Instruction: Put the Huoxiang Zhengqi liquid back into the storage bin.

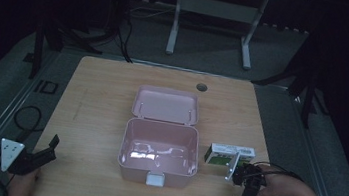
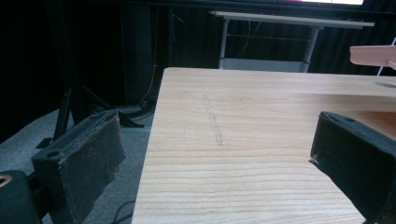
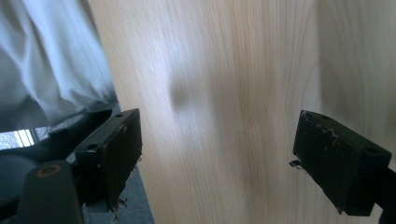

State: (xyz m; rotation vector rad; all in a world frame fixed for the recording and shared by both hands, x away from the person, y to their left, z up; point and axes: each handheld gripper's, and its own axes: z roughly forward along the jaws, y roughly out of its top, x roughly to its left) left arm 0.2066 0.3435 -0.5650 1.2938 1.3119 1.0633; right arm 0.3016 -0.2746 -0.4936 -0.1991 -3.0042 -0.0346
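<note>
Sat mid-counter (image 1: 97, 93): pink lunch box (image 1: 158, 156), lid (image 1: 165, 105) thrown back flat behind, nothing inside. Lay just right of it: small green-and-white carton (image 1: 228, 155), touching nothing. Hovered just beside the carton, at the near right edge: right tongs (image 1: 247, 185), spread, gripping nothing. Rested well apart at the near left corner: left tongs (image 1: 48, 148), likewise spread.

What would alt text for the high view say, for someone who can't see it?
An open, empty pink box sits mid-table, lid back. Right of it lies a small green-and-white carton, with the right gripper just in front. The left gripper hovers open at the table's near left corner.
</note>
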